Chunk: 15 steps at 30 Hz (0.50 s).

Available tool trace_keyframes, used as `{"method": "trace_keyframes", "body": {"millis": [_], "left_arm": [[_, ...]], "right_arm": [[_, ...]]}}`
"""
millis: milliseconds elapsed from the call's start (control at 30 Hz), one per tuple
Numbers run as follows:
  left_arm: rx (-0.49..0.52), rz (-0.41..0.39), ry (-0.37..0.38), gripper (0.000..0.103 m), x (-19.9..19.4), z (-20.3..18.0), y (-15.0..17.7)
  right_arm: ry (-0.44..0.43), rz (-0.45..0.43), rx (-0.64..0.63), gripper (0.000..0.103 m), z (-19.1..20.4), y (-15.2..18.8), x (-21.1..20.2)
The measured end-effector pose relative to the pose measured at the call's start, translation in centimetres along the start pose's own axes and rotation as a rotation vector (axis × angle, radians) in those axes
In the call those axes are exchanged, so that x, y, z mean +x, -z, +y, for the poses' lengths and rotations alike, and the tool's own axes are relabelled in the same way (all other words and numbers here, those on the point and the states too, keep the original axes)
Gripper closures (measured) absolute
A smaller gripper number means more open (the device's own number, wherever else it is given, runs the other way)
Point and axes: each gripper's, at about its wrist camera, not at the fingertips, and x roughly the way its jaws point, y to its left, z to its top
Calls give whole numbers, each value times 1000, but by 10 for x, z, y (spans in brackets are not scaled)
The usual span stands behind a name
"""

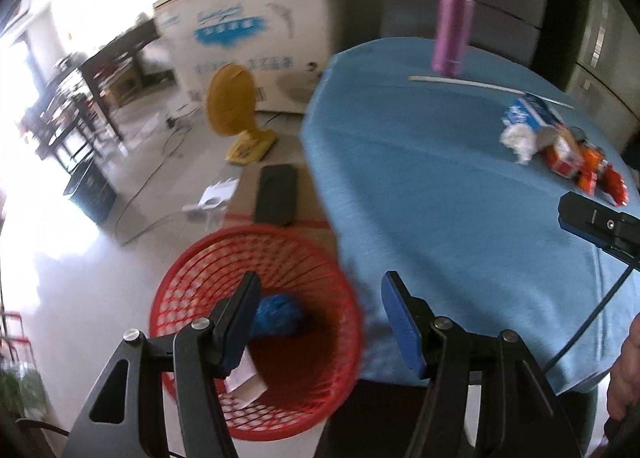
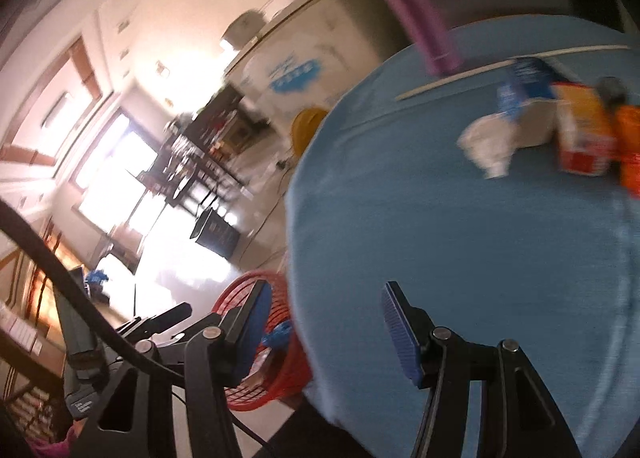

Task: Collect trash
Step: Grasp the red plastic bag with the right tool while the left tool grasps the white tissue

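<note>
Two grippers, left (image 1: 318, 318) & right (image 2: 322, 322), are held agape, empty. Purple flask (image 1: 454, 22) is stood far behind trash pile (image 1: 560, 142); red basket's (image 1: 256, 254) contents are seen only via left cam.

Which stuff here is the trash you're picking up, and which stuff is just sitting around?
For the job: red basket, crumpled tissue, blue carton, orange wrappers, both open tools, left and right.

Just lying about: purple bottle, white stick, yellow fan.
</note>
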Motion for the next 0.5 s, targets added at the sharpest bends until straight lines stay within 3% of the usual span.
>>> {"method": "trace_keyframes", "body": {"millis": [233, 333, 500], "left_arm": [[104, -32, 72, 39, -7, -69, -38], [144, -50, 90, 28, -1, -99, -56], [190, -43, 125, 27, 20, -141, -87]], "right_arm": [[95, -132, 116, 42, -73, -7, -75], [138, -187, 175, 42, -106, -7, -108], [218, -269, 247, 42, -157, -12, -158]]}}
